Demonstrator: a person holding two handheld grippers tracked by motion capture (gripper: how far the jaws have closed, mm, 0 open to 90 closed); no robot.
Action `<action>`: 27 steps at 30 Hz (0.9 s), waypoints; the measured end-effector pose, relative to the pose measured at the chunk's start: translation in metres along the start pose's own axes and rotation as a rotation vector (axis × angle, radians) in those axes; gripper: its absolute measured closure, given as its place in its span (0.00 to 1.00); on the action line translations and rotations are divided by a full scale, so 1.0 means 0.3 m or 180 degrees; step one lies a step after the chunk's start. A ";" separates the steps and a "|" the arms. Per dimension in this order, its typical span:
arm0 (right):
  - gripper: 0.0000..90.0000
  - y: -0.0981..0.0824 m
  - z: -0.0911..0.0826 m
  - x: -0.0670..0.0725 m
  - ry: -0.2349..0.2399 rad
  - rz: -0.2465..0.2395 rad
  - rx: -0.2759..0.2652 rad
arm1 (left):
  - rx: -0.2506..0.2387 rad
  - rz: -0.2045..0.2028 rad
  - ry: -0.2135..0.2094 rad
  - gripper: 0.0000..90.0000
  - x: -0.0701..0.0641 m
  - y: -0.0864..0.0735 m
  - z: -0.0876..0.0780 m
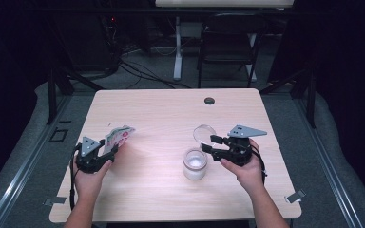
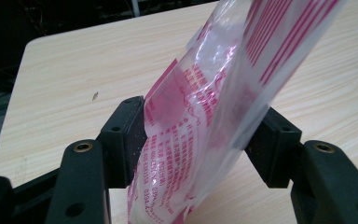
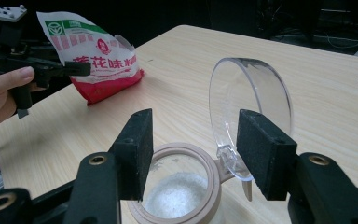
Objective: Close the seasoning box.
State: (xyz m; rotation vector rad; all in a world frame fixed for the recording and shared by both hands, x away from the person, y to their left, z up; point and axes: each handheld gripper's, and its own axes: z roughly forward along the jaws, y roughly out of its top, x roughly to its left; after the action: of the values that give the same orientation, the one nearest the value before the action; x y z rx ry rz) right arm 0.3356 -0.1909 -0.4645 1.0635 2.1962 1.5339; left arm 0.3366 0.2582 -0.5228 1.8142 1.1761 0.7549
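While standing on the table point(image 2: 65, 70), the bag point(image 2: 214, 107) sits between the left tool point(image 2: 200, 140) jaws.

Left gripper point(image 1: 105, 154) is held low at the table's left side, jaws parted and angled up and right. Right gripper point(image 1: 212, 144) is held level at the right side, pointing left, jaws spread apart. Both forearms enter from the near edge.
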 end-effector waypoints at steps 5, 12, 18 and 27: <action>0.53 0.000 -0.001 0.001 -0.0009 -0.0024 0.0012 | -0.0005 0.0038 -0.0085 0.47 -0.035 0.020 -0.010; 0.56 0.002 -0.004 0.007 -0.0006 -0.0036 0.0053 | 0.0139 0.0221 -0.0263 0.46 -0.102 0.038 0.004; 0.59 0.003 -0.011 0.014 -0.0014 -0.0079 0.0065 | 0.0200 0.0428 -0.0447 0.46 -0.186 0.049 0.017; 0.63 -0.005 -0.027 0.006 -0.0041 -0.0029 0.0043 | 0.0266 0.0680 -0.0664 0.46 -0.274 0.057 0.042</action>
State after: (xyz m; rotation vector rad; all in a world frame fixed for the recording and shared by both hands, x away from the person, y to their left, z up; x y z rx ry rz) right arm 0.3290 -0.1955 -0.4620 1.0631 2.2028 1.5063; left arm 0.3229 0.1745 -0.5178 2.0566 0.9003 0.6241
